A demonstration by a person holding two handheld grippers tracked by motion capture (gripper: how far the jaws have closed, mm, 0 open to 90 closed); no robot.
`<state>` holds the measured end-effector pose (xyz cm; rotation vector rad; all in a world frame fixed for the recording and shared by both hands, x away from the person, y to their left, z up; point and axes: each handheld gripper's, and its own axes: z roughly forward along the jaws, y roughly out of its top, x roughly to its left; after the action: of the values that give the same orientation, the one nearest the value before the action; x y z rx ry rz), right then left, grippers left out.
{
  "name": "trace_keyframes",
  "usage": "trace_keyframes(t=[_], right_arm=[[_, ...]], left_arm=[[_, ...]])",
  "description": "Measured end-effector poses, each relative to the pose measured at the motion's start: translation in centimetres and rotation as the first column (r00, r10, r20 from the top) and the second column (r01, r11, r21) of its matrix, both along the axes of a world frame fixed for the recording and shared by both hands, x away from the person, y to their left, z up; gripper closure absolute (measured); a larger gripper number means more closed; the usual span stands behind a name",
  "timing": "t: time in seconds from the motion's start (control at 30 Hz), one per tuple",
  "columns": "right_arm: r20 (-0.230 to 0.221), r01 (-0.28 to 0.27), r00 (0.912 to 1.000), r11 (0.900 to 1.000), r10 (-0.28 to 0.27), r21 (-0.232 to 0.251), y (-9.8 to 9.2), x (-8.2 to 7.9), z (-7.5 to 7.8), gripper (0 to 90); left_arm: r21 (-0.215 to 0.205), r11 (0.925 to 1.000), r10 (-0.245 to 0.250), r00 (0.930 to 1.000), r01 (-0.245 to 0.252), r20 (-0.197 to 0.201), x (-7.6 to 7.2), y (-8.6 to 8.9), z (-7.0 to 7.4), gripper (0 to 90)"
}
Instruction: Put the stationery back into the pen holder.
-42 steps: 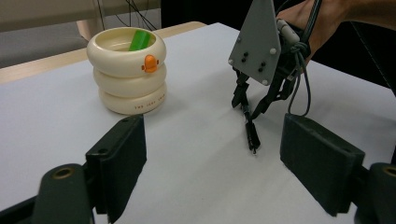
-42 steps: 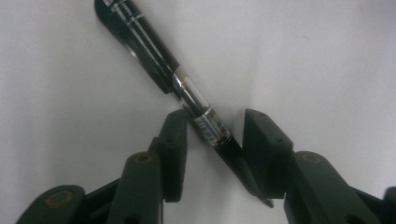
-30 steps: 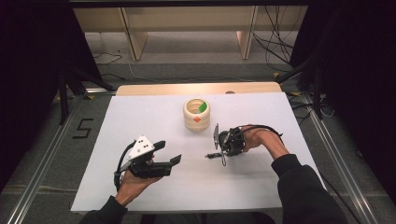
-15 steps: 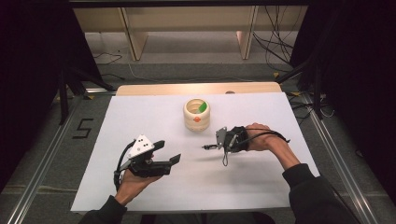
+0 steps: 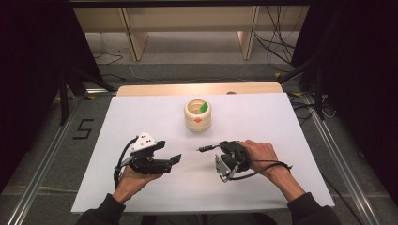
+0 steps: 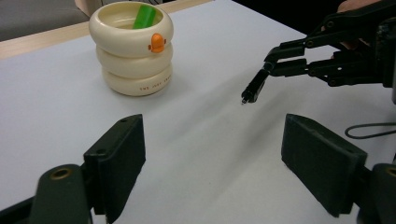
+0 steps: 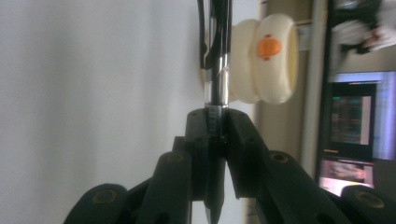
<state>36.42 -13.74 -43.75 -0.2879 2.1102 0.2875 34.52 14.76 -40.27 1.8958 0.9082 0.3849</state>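
My right gripper (image 5: 212, 151) clamps black pen (image 5: 205, 148), held level above white table (image 5: 281, 122), tip toward left; cream ringed holder (image 5: 197, 115) beyond, near; my left gripper (image 5: 174, 161) empty, jaws wide apart.

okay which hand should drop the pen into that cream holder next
Right, probably. The right gripper is clamped on the black pen, which points toward the cream holder; the left gripper is open, holding nothing.
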Motion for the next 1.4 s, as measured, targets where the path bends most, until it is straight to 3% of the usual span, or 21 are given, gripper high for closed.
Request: trace_keyframes(t=[0.13,0.23,0.37,0.53,0.57,0.67,0.73,0.77,0.97,1.03,1.13,1.23,1.33,1.4], right_arm=[[0.112,-0.012,0.9937,1.000,0.012,-0.002,0.0,-1.4,-0.6,79.9],[0.187,-0.029,0.9818,0.999,0.034,-0.030,0.2,-2.3,-1.1,79.9],[0.258,-0.039,0.9648,0.998,0.052,-0.053,0.6,-3.2,-1.6,80.0],[0.313,-0.061,0.9462,0.995,0.082,-0.077,1.2,-3.9,-2.0,80.0],[0.331,-0.074,0.9385,0.994,0.097,-0.082,1.3,-4.0,-2.2,79.9],[0.344,-0.085,0.9317,0.991,0.117,-0.106,1.7,-4.3,-2.6,80.0],[0.342,-0.085,0.9322,0.990,0.120,-0.116,1.8,-4.4,-2.8,80.0],[0.352,-0.093,0.9271,0.988,0.130,-0.121,1.9,-4.4,-2.8,79.9],[0.354,-0.108,0.9231,0.985,0.150,-0.136,2.2,-4.6,-3.1,79.9],[0.355,-0.105,0.9230,0.985,0.149,-0.140,2.2,-4.7,-3.2,80.0],[0.357,-0.113,0.9200,0.982,0.161,-0.152,2.2,-4.8,-3.3,79.9],[0.361,-0.120,0.9164,0.980,0.172,-0.161,2.3,-4.9,-3.5,80.0],[0.364,-0.134,0.9114,0.975,0.191,-0.176,2.5,-5.0,-3.6,80.0],[0.357,-0.132,0.9147,0.975,0.190,-0.181,2.6,-5.1,-3.7,79.9]], left_arm=[[0.026,0.9995,-0.020,0.9998,0.020,-0.005,0.0,-0.4,0.2,20.9],[0.037,0.9985,-0.039,0.9991,0.040,-0.016,0.1,-0.8,0.5,20.9],[0.078,0.9938,-0.076,0.9962,0.079,-0.041,0.3,-1.6,0.8,20.2],[0.132,0.9829,-0.118,0.9895,0.128,-0.084,1.1,-2.7,1.3,19.9],[0.139,0.9812,-0.122,0.9886,0.134,-0.088,1.3,-3.0,1.3,19.7],[0.163,0.9739,-0.144,0.9850,0.158,-0.095,1.6,-3.8,1.6,19.8],[0.181,0.9652,-0.169,0.9784,0.189,-0.119,1.9,-4.4,1.7,20.1],[0.193,0.9608,-0.177,0.9762,0.199,-0.125,2.0,-4.7,1.7,20.1],[0.239,0.9378,-0.215,0.9618,0.252,-0.169,2.6,-6.2,1.7,21.4],[0.259,0.9262,-0.231,0.9554,0.274,-0.184,2.8,-6.6,1.7,21.9],[0.271,0.9197,-0.234,0.9513,0.284,-0.201,3.0,-7.2,1.6,22.6],[0.288,0.9077,-0.245,0.9428,0.305,-0.226,3.3,-7.8,1.5,23.8],[0.314,0.8923,-0.253,0.9353,0.325,-0.247,3.5,-8.4,1.2,25.5],[0.329,0.8807,-0.261,0.9291,0.340,-0.262,3.6,-8.7,1.0,27.3]])
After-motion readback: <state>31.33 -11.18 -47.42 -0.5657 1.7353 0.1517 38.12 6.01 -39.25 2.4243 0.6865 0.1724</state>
